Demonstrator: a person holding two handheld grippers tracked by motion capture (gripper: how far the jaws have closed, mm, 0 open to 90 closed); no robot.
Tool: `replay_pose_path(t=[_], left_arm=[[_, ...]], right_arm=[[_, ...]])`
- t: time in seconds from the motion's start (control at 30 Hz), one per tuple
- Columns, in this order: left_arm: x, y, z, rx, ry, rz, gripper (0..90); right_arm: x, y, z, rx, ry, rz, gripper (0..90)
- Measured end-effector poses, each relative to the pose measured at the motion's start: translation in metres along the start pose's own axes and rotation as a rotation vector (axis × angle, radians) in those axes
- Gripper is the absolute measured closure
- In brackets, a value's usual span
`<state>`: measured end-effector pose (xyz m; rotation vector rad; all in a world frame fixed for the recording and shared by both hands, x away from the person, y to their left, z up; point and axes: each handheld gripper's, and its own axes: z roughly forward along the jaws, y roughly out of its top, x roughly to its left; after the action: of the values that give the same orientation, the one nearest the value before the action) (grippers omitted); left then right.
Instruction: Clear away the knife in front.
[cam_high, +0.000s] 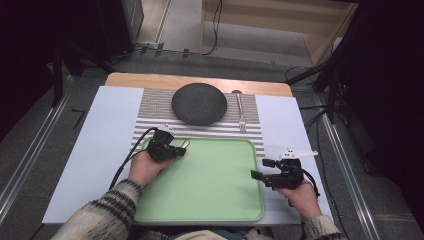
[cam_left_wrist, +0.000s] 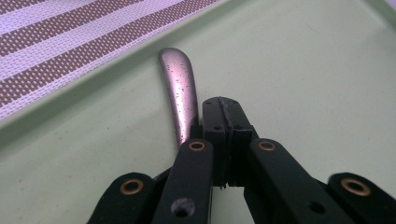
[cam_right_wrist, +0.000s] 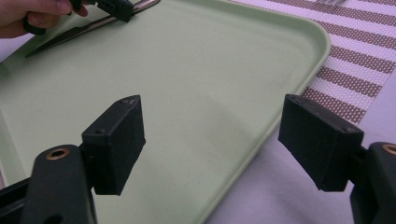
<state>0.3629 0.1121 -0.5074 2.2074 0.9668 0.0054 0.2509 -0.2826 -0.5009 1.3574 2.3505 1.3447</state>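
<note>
Risk on the smooth green tray (cam_high: 200, 219): a hard drop, then a skid across the slick plastic toward its raised rim. Risk with the knife (cam_left_wrist: 180, 88), held low over the tray's far left corner: twisting or sliding out, since polished metal gives rubber pads little bite and the grip sits off-centre on a long, narrow thing. Left gripper (cam_high: 176, 149) closed tight, apparently pinching the knife at the handle, though hard to say whether squarely between the pads. Right gripper (cam_right_wrist: 210, 140) spread wide and empty, near the tray's right edge. No help there if the knife tips.

Table (cam_high: 100, 150): flat, pale, matte. Tray: rectangular, rounded corners, shallow lip. Placemat (cam_high: 155, 105): woven, brown and white stripes, on the far side. Plate (cam_high: 199, 103): round, dark, dull-finished, on the mat. Knife: speckled steel, rounded handle end, slightly curved. Fork (cam_high: 240, 111): slim, shiny, right of the plate.
</note>
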Motion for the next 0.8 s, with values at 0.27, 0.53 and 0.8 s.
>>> replay_pose_path(t=[0.27, 0.53, 0.8], left_arm=[[0.007, -0.006, -0.009, 0.010, 0.009, -0.012, 90.0], [0.017, -0.013, -0.021, 0.015, 0.026, -0.016, 90.0], [0.031, -0.025, -0.037, 0.016, 0.048, -0.043, 90.0]], right_arm=[[0.000, 0.000, 0.000, 0.001, 0.000, 0.003, 20.7], [0.000, 0.000, 0.000, 0.000, -0.001, 0.002, 20.7], [0.000, 0.000, 0.000, 0.002, 0.000, 0.000, 20.7]])
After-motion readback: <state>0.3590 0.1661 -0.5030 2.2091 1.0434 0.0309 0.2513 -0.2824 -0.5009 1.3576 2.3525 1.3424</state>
